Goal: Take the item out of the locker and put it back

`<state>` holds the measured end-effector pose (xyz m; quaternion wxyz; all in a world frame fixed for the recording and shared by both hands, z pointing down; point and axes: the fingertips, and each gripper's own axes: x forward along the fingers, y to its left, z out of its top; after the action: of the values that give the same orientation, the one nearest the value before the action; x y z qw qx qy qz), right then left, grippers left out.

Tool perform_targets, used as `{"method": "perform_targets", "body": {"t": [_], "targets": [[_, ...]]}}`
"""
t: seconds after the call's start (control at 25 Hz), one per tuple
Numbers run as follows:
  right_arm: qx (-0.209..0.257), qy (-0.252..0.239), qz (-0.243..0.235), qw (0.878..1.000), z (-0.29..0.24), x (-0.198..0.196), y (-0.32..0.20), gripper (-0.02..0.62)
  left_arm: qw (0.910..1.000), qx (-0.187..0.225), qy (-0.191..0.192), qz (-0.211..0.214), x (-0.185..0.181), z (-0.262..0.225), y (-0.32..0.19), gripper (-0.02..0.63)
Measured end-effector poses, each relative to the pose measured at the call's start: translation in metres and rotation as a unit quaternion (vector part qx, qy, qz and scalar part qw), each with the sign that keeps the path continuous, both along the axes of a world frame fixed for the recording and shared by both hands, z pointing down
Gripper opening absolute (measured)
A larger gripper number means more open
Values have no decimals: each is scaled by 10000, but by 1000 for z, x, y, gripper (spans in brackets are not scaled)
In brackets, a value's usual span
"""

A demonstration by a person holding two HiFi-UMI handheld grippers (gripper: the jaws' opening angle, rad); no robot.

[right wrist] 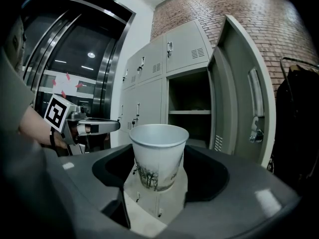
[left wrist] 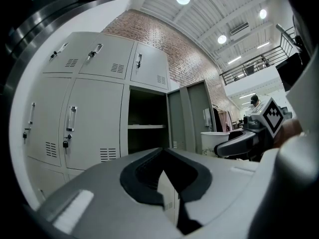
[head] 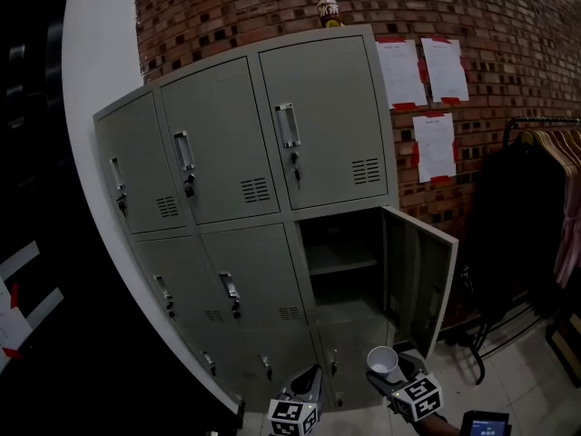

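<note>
A white paper cup (head: 382,361) with a tree print stands upright between the jaws of my right gripper (head: 392,377), which is shut on it in front of the grey locker bank (head: 227,143). In the right gripper view the cup (right wrist: 158,156) fills the gap between the jaws of the right gripper (right wrist: 158,176). Beyond it the lower right compartment (right wrist: 188,113) stands open, its shelf bare. My left gripper (head: 309,381) hangs just left of the right one, jaws together and empty. The left gripper view shows the left gripper (left wrist: 168,185), the open compartment (left wrist: 146,126) ahead and the cup (left wrist: 214,142) at the right.
The compartment's door (head: 422,280) is swung out to the right. A bottle (head: 328,10) stands on top of the lockers. Papers (head: 434,143) hang on the brick wall. A clothes rack with dark garments (head: 536,216) is at the far right.
</note>
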<state>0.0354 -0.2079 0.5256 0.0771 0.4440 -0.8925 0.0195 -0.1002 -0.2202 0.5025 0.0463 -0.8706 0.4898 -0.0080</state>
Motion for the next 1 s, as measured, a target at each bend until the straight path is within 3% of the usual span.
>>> {"method": "perform_targets", "body": {"t": [1.0], "targets": [[-99,8,-18,9999,6,-3,-18,298,9994,-333,-7,-58,2,3,-8,2]]}}
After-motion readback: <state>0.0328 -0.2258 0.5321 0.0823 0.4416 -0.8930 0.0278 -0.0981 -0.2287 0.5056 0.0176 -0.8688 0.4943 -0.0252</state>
